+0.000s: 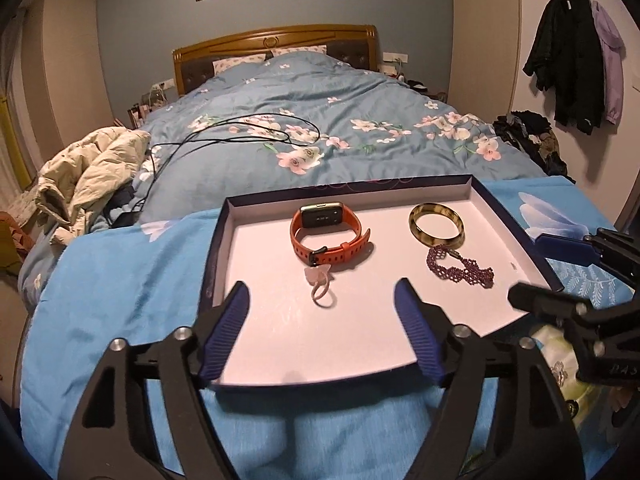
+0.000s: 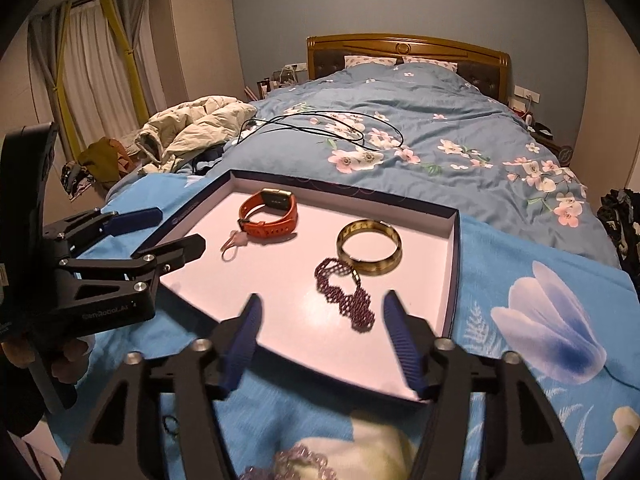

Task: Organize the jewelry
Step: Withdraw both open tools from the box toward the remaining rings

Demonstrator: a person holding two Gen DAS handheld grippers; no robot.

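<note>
A shallow dark-rimmed tray [image 1: 218, 248] [image 2: 454, 264] with a white floor lies on a blue floral cloth. In it are an orange smartwatch [image 1: 328, 236] [image 2: 272, 216], a pink ring [image 1: 320, 284] [image 2: 234, 246], a yellowish bangle [image 1: 436, 224] [image 2: 370, 250] and a purple beaded bracelet [image 1: 460, 268] [image 2: 348, 296]. My left gripper [image 1: 322, 286] [image 2: 179, 228] is open over the tray's near left part, nothing between its fingers. My right gripper [image 2: 323, 298] [image 1: 528, 266] is open above the near right part, just short of the beaded bracelet, holding nothing.
A pale bead bracelet [image 2: 300, 456] and a small black loop [image 2: 171, 426] lie on the cloth [image 2: 540, 280] near me. Beyond the tray is a bed with a blue floral duvet [image 1: 320, 92], a black cable [image 1: 240, 132] and a cream jacket [image 1: 92, 168]. A hand [image 2: 64, 360] holds the left gripper.
</note>
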